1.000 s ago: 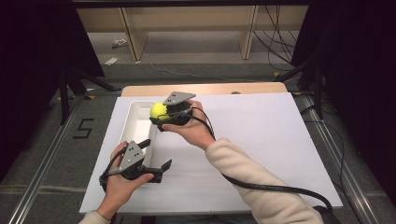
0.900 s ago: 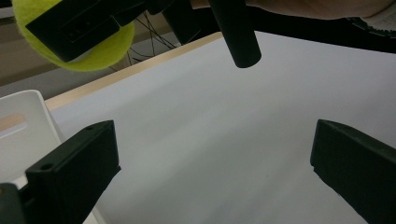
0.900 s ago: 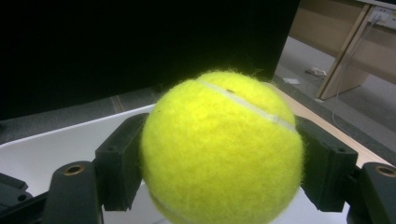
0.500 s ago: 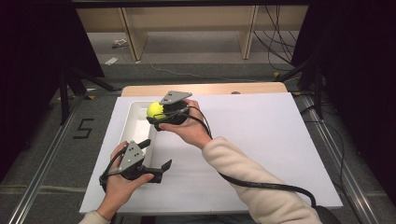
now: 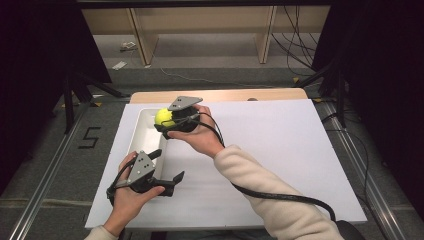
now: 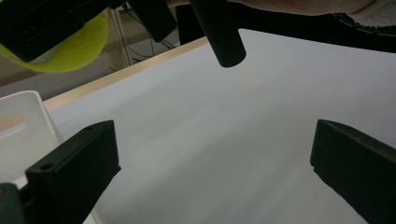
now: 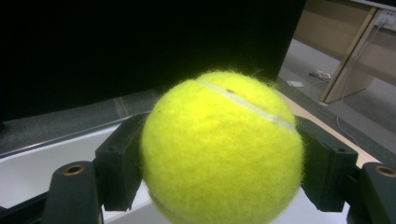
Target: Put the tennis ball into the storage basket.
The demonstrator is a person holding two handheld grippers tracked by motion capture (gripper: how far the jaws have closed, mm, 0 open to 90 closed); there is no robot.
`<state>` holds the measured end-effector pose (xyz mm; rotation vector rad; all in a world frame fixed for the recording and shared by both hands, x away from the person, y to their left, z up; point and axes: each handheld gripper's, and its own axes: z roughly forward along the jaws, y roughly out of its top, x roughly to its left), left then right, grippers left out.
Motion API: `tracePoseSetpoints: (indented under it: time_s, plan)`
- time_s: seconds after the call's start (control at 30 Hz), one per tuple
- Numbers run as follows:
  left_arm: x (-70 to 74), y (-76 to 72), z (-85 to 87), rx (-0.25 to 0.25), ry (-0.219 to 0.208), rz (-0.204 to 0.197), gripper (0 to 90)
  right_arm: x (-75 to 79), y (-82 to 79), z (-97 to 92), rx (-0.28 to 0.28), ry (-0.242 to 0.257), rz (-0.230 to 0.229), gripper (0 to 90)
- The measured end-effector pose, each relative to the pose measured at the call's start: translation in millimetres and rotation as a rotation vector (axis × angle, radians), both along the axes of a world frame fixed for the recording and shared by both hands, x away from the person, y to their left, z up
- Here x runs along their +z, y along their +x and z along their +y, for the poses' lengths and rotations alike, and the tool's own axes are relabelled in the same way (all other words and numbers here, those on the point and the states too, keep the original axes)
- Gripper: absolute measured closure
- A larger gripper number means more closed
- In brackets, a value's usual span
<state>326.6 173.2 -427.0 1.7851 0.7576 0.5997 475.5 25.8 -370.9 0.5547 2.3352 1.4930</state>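
Observation:
A yellow tennis ball (image 5: pixel 163 117) is clamped between the jaws of my right gripper (image 5: pixel 165 122), held above the white tray (image 5: pixel 142 131) at the left of the table. In the right gripper view the tennis ball (image 7: pixel 223 149) sits between both black pads (image 7: pixel 119 165). My left gripper (image 5: pixel 169 169) rests low near the table's front left, open, with nothing between its jaws. In the left gripper view its jaws stand wide apart over the white board (image 6: pixel 210 140), and the tennis ball (image 6: pixel 65 46) shows at the top left.
The white board (image 5: pixel 280 150) covers most of the wooden table (image 5: pixel 225 95). A black cable (image 5: pixel 280 195) trails from the right gripper across the board's front. Shelving legs and cables stand on the floor beyond the table. Metal rails run along both sides.
The right gripper with the ball has drifted slightly left, over the tray. The left gripper has stayed where it was.

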Motion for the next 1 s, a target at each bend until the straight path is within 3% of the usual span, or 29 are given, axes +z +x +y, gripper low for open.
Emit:
tracePoseSetpoints:
  time_s: [1.0]
  plan:
    - [0.1, -0.4, -0.1, -0.009, 0.005, -0.002, 0.6, 2.7, 4.0, 15.9, 0.015, -0.004, 0.002, 26.9]
